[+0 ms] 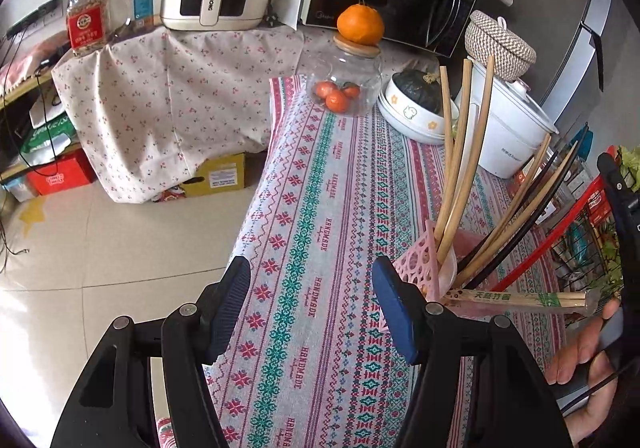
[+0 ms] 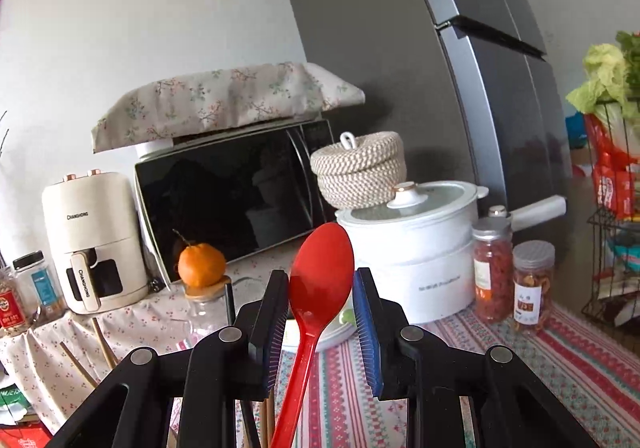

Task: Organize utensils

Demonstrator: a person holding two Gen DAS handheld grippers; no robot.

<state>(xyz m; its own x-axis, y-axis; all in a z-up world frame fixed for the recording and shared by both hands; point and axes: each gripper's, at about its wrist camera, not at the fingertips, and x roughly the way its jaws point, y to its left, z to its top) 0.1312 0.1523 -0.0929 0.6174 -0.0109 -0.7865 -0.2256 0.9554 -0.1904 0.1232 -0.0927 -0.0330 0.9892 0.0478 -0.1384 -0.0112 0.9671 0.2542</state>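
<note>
Red spoon (image 2: pixel 320 280) upright between the right gripper's (image 2: pixel 320 288) jaws.

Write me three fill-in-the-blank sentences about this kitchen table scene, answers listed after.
The right tool grips a ____ spoon.
A mandarin sits on the glass jar's ____ lid.
Wooden chopsticks stand in a ____ holder.

Answers: red; wooden; pink

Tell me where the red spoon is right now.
In the right wrist view the red spoon sits between the pads of the right hand-held gripper, bowl up, in front of the white pot and right of the orange.
</note>
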